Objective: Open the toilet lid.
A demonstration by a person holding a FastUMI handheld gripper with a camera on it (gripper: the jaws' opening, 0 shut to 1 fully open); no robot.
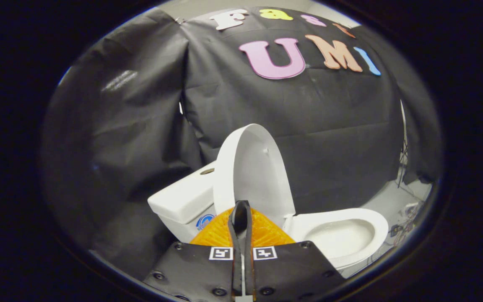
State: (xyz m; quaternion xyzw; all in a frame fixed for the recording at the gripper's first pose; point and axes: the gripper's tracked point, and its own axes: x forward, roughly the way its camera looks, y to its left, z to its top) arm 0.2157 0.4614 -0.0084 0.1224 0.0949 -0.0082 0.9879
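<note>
OK, gripper view: gripper [241, 209] fingers pressed together, nothing between them. Toilet lid [252, 172] stands raised, just beyond the fingertips, leaning against the tank [183, 199]. Open bowl seat [342, 235] sits right of lid.

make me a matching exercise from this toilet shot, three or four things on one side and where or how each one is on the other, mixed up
Things:
1. toilet lid
2. tank
3. bowl
4. gripper

States or places:
A. fingers together, nothing between them
B. open to view, seat down around it
C. raised upright, just beyond the fingers
D. behind the raised lid, flat top with a button

Pairs: 1-C, 2-D, 3-B, 4-A
</note>
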